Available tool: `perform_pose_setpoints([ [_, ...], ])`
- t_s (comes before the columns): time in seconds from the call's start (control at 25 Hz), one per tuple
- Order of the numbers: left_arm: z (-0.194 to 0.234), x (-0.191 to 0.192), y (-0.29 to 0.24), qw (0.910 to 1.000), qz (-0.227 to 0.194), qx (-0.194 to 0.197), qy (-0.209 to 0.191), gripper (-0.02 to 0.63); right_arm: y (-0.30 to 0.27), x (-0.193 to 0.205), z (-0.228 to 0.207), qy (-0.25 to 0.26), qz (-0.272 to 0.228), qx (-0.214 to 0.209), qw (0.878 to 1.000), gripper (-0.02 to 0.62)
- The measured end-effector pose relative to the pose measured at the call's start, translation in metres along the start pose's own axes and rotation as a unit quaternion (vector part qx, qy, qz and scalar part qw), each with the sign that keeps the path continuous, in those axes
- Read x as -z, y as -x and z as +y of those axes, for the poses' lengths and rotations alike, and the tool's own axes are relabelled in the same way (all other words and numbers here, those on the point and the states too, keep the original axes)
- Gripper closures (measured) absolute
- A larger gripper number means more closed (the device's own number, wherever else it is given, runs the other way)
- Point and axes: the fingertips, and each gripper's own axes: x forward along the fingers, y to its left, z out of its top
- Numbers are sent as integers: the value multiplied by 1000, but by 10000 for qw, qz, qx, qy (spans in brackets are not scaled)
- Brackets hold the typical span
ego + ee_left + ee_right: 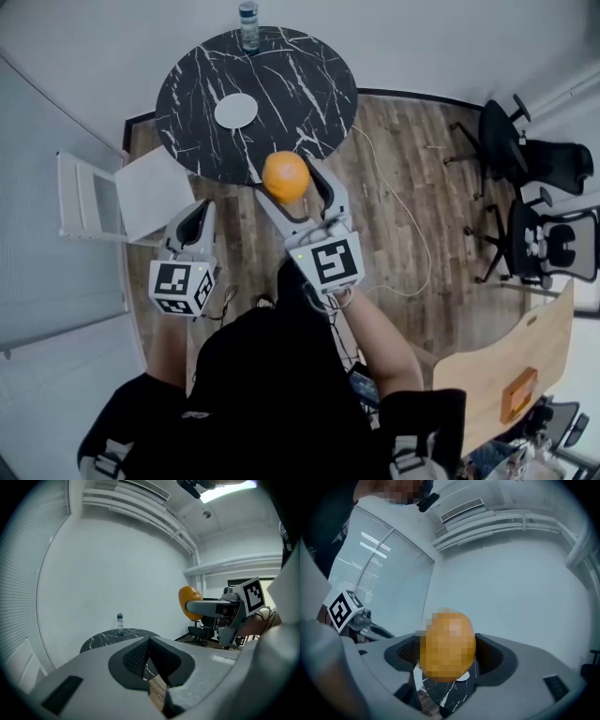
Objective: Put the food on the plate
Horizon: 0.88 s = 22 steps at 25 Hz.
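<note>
Orange fruit (285,175), white plate (235,111), black white-veined marble table (309,84), brown wood-plank floor (436,150)

Table (281,94) on floor (403,187), ahead of person (272,394). Bottle (248,25) at table's far edge. Plate (235,111) on table, left of centre, nearer than bottle. Orange (285,174) between jaws of right gripper (292,183), above table's near edge. To its left, left gripper (195,217), nearer person, short of table. Panel (150,192) just left of table. Two chairs (525,155) far right. Desk (497,370) near right.

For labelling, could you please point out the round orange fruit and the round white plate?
Round orange fruit (285,176): head view, middle of its top.
Round white plate (235,111): head view, its centre.
</note>
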Motion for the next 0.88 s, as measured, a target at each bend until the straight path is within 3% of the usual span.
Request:
perform_pose_setpoints([
  [0.16, 14, -12, -41, 9998, 28, -4, 198, 606, -32, 21, -24, 104, 106, -308, 9994, 259],
  [0.36, 31, -32, -94, 9995, 155, -250, -85, 606, -77, 45, -54, 228, 257, -748, 9966, 259],
  [0.72, 35, -38, -185, 9967, 720, 354, 99, 606, -147, 98, -93, 531, 408, -1579, 9852, 258],
  [0.88, 51, -38, -212, 9955, 850, 260, 319, 606, -172, 126, -100, 612, 436, -1954, 9778, 258],
])
